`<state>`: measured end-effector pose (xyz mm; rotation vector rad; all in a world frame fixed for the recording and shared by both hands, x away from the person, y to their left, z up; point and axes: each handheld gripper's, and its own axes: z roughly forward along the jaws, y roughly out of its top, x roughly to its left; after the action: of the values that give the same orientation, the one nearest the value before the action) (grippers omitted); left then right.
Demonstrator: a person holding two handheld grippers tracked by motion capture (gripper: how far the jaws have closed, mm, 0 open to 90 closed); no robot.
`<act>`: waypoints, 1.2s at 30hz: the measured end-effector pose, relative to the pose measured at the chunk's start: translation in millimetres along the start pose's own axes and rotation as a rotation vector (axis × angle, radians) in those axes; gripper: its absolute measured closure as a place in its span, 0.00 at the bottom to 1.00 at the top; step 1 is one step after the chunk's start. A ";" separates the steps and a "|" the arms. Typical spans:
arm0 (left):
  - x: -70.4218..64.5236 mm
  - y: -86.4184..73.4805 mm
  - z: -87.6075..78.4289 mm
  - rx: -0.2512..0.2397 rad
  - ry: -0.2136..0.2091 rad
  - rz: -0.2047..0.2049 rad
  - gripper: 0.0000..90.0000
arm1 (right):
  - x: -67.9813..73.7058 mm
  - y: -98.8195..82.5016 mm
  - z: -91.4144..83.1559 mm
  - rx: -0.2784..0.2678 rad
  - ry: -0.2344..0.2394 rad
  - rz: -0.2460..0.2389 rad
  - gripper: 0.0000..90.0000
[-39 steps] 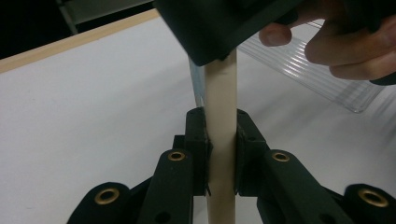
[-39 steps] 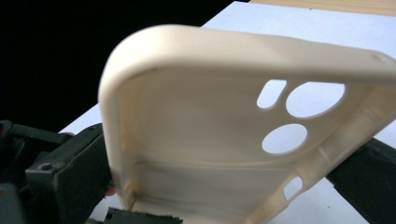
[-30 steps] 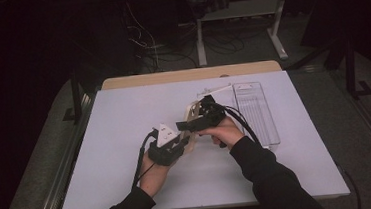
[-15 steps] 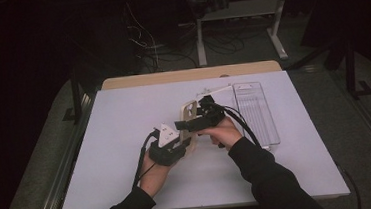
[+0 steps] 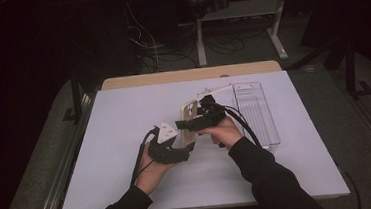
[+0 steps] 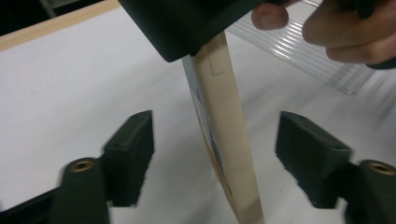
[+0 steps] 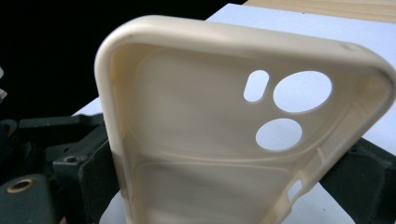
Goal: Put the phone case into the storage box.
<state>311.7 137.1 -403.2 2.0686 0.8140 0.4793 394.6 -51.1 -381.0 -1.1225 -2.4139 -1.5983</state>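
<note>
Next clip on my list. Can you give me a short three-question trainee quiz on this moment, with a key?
1. True or false: the left gripper is clamped on the phone case.
2. Which holds the case? A) the right gripper; B) the left gripper; C) neither, it lies on the table.
3. What lies on the white table to the right of the hands?

Key
1. False: its jaws have just been opening and stand apart on either side of the case's edge, not touching it.
2. A: the right gripper's jaws sit across the cream case, which stands raised off the table.
3. A clear ribbed plastic tray.
</note>
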 end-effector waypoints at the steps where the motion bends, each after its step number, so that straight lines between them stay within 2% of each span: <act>1: 1.8 0.2 -0.5 0.008 -0.003 0.008 0.28 | -0.1 0.0 -0.3 0.002 0.001 0.002 0.07; 3: 4.2 0.9 -1.1 0.009 -0.020 -0.007 0.22 | -0.5 0.2 -0.8 -0.001 -0.003 -0.003 0.07; 4: 6.0 1.2 -2.1 0.014 -0.022 0.004 0.21 | -0.6 0.3 -1.2 -0.001 -0.004 -0.003 0.07; 5: 6.2 1.4 -2.4 0.010 -0.030 -0.014 0.19 | -0.7 0.5 -1.7 -0.001 -0.004 0.001 0.07; 6: 9.0 1.9 -3.8 0.016 -0.036 0.002 0.17 | -0.7 0.7 -2.3 -0.001 -0.005 0.003 0.07; 7: 9.9 1.9 -4.8 0.018 -0.049 -0.015 0.15 | -1.4 0.9 -2.8 -0.001 -0.009 -0.002 0.07; 8: 13.3 2.2 -6.4 0.023 -0.056 0.009 0.14 | -1.5 1.2 -3.5 -0.002 -0.008 0.000 0.07; 14: 24.0 1.4 -10.8 0.034 -0.138 0.008 0.02 | -3.8 1.7 -5.5 -0.001 -0.015 0.001 0.07; 16: 26.9 1.4 -12.5 0.042 -0.157 0.041 0.01 | -4.0 1.6 -5.5 0.001 -0.017 -0.003 0.07; 18: 28.8 0.0 -13.7 0.047 -0.182 0.048 0.00 | -3.6 1.4 -5.6 0.003 -0.022 -0.005 0.07; 19: 31.4 -1.0 -14.4 0.056 -0.191 0.064 0.00 | -3.6 1.2 -5.7 0.002 -0.025 -0.009 0.07; 20: 32.2 -2.5 -14.6 0.049 -0.199 0.059 0.00 | -3.5 1.0 -5.9 0.006 -0.024 -0.005 0.07; 25: 41.6 -9.7 -22.2 0.064 -0.199 0.080 0.00 | -4.4 1.1 -7.7 0.006 -0.027 -0.004 0.07; 28: 47.5 -17.2 -28.0 0.073 -0.210 0.076 0.00 | -5.6 1.5 -8.9 0.002 -0.025 -0.006 0.07; 30: 50.1 -23.1 -32.5 0.073 -0.212 0.093 0.00 | -6.3 1.7 -9.3 -0.001 -0.028 -0.008 0.07; 31: 50.1 -25.9 -34.6 0.066 -0.218 0.079 0.00 | -6.4 1.7 -9.5 -0.001 -0.029 -0.008 0.07; 33: 52.2 -31.3 -38.7 0.070 -0.213 0.081 0.00 | -5.9 1.9 -10.0 0.000 -0.030 -0.007 0.07; 36: 56.5 -38.8 -43.1 0.079 -0.213 0.100 0.00 | -5.7 2.1 -10.5 -0.003 -0.030 -0.007 0.07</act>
<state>312.3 217.9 -407.8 2.1963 0.6140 0.2781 396.4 -62.3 -376.7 -1.1487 -2.4377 -1.5984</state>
